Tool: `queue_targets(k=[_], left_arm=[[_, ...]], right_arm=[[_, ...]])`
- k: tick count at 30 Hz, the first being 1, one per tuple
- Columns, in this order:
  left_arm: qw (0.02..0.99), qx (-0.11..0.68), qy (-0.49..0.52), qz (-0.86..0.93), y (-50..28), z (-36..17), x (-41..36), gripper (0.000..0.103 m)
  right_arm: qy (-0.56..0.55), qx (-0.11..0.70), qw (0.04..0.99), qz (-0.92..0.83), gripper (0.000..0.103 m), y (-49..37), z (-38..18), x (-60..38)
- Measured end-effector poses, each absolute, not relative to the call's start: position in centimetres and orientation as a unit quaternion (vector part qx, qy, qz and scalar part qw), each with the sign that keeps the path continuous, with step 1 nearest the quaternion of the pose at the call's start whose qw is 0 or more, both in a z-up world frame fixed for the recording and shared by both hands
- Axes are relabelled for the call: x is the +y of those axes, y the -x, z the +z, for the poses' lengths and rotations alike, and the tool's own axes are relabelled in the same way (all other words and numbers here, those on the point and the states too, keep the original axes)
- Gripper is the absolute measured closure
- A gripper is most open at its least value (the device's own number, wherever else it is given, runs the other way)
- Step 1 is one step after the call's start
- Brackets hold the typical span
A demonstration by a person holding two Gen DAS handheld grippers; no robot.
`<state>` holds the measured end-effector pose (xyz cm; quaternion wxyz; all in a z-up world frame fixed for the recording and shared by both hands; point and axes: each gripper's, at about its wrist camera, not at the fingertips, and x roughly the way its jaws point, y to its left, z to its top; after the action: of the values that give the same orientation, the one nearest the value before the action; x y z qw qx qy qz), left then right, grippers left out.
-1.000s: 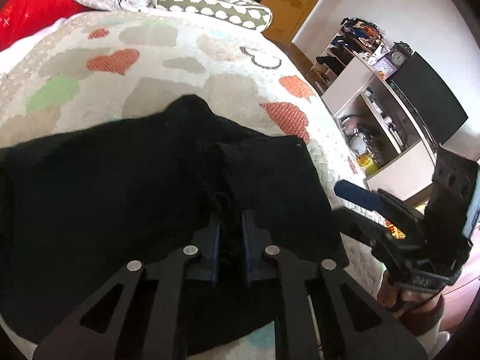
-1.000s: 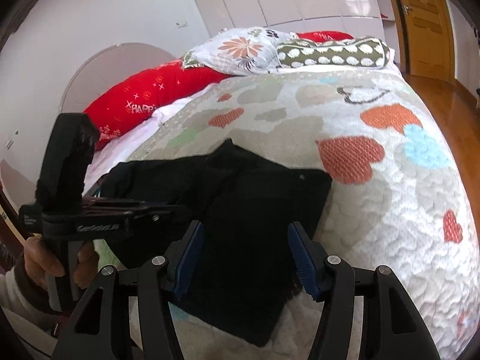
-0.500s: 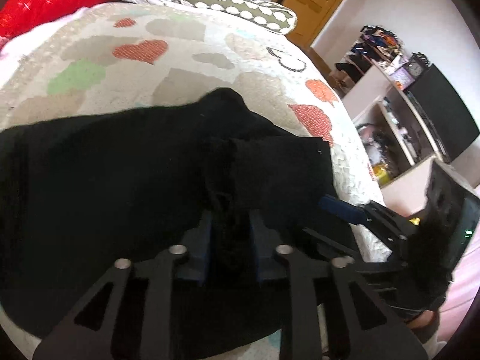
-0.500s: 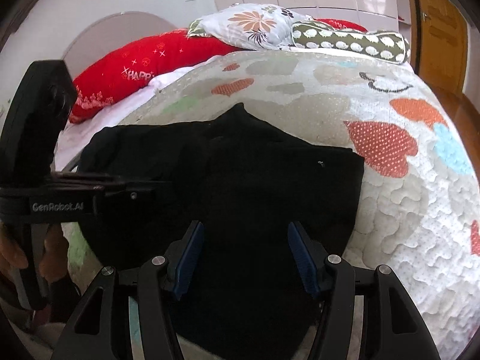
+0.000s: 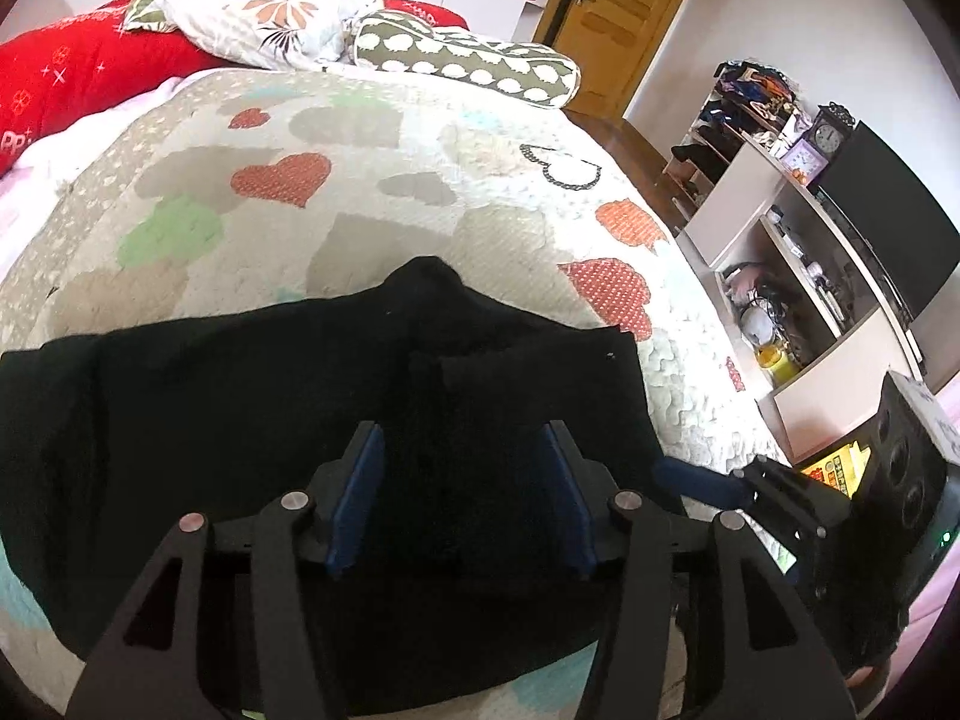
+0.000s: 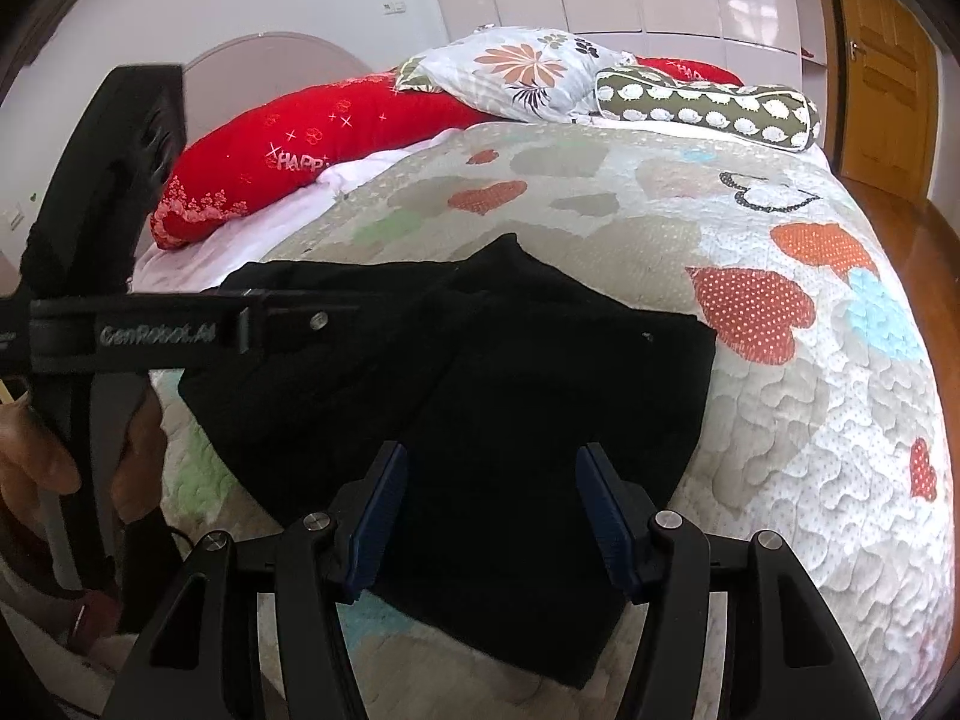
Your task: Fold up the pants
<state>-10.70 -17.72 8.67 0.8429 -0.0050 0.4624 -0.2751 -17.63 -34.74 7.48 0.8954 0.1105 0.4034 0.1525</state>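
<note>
Bedroom, bed covered with a heart-print quilt filling most of both views. Black pants lie on the quilt in the lower half of both frames, folded into a thick layered stack with a pointed bump at the top centre edge; right side of the stack is a squarer folded slab reaching lower centre of the right wrist view. Left gripper at bottom centre of its view, jaws opening, blue pads apart with pants fabric under and between them, pads not pressing on it. Right gripper at bottom centre of its view, fingers apart, hovering over the near edge of the pants, nothing clamped. Right gripper also seen at lower right of the left wrist view, just beside the pants' right edge. Left gripper body crosses the left side of the right wrist view, held by a hand at lower left. Red pillow, floral pillow and green bolster with white spots at the top of the frame by the headboard. Wooden door top right, shelf unit with clutter, small clock and dark TV screen on the right edge of the left wrist view
</note>
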Motion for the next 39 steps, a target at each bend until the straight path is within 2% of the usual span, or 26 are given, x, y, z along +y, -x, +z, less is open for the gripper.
queue_targets(k=[13, 16, 27, 39], left_arm=[[0.835, 0.491, -0.013, -0.247, 9.4, 5.1, -18.9, 0.05], [0.835, 0.491, -0.009, -0.248, 9.3, 4.6, -18.7, 0.045], [0.845, 0.478, -0.006, -0.239, 10.3, 6.4, -16.5, 0.045], [0.858, 0.473, 0.012, -0.2, 10.8, 6.9, -12.5, 0.039]], right_arm=[[-0.132, 0.421, 0.881, 0.171, 0.043, 17.7, 5.9, -35.2], [-0.136, 0.435, 0.873, 0.175, 0.042, 17.5, 4.6, -34.8], [-0.127, 0.417, 0.884, 0.17, 0.041, 16.9, 7.1, -35.1], [-0.095, 0.433, 0.884, 0.149, 0.041, 12.6, 5.7, -32.4]])
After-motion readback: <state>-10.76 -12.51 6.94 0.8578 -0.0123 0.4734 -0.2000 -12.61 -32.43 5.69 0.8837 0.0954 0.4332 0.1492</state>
